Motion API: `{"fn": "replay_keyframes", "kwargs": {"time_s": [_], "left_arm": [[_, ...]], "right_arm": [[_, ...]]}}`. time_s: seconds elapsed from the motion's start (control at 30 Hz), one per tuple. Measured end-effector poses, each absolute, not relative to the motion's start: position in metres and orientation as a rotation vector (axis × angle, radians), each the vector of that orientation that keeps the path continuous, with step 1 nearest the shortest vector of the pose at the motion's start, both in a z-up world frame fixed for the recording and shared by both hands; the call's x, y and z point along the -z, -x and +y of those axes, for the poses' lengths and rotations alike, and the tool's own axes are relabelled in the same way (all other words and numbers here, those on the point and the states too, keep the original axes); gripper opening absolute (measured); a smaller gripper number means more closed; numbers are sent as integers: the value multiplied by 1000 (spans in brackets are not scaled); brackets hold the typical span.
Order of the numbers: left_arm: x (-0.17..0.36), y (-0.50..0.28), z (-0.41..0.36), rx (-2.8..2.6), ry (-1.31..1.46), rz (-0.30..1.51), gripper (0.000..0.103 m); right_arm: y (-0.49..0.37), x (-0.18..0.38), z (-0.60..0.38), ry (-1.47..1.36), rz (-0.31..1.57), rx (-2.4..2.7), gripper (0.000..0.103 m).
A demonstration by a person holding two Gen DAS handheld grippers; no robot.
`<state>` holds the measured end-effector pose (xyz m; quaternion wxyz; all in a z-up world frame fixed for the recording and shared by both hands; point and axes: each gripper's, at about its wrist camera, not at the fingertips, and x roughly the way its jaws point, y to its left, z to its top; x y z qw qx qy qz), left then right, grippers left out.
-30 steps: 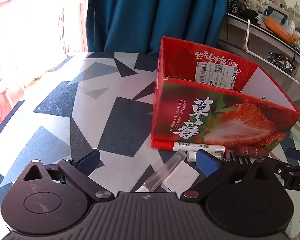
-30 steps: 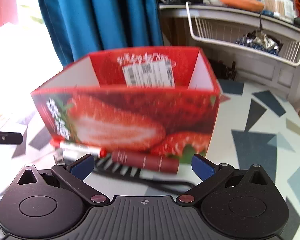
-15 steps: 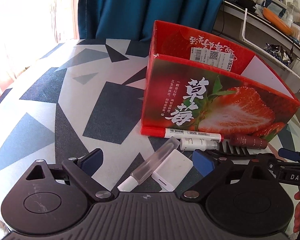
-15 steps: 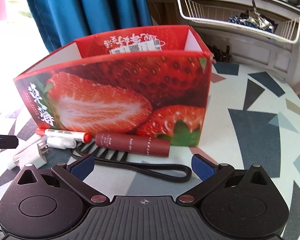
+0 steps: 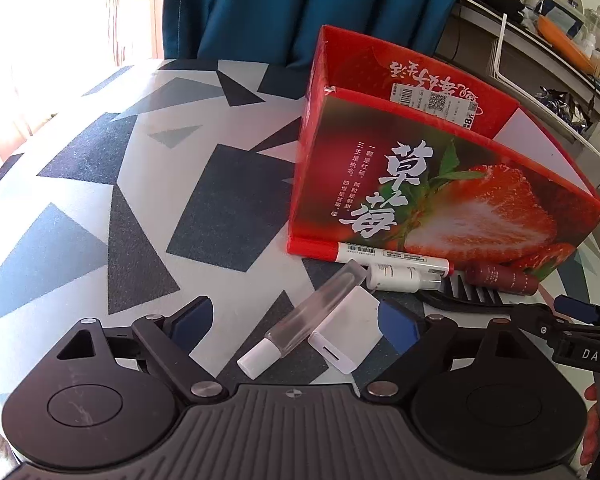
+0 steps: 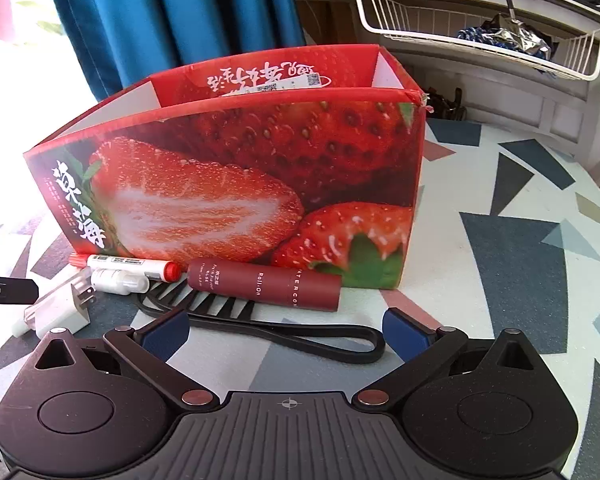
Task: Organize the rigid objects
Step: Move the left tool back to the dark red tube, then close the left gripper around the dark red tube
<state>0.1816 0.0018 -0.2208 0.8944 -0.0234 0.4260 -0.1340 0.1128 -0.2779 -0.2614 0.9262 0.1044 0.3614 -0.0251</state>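
Nothing appears to be sorted yet: what shows of the inside of the red strawberry box [image 5: 440, 184], standing open-topped at right of centre in the left wrist view, holds no loose item, though its floor is hidden. All 6 loose items lie on the patterned tabletop [image 5: 100, 200] along the box's front wall. A red-capped white marker [image 5: 392, 256] rests against the base of the box, a small white bottle [image 5: 400, 277] lies just in front of it, and a maroon roll-on tube [image 6: 264, 285] lies to the right, partly over the teeth of a black comb [image 6: 268, 322] whose handle loop reaches toward the lower centre of the right wrist view. In the lower centre of the left wrist view a clear tube with a white cap [image 5: 300, 322] and a white charger plug [image 5: 342, 328] lie side by side, touching. The left gripper [image 5: 296, 322] has both of these between its blue pads and its jaws are closing, but the pads do not press on either one yet. The right gripper [image 6: 286, 330] is spread wide and empty, low over the comb's handle with the maroon tube just beyond. Judging by this, the work is at its very start: the first pick is only being set up, and all 6 items remain to go into the box.
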Motion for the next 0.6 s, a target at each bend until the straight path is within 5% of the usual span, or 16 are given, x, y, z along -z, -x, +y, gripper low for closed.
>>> {"fn": "replay_keyframes", "kwargs": {"time_s": [0.17, 0.6], "left_arm": [[219, -185, 2, 293, 72, 890, 82], [214, -195, -88, 535, 66, 896, 54]], "right_arm": [[-115, 262, -278, -214, 738, 36, 100], [-127, 263, -287, -179, 753, -46, 73]]}}
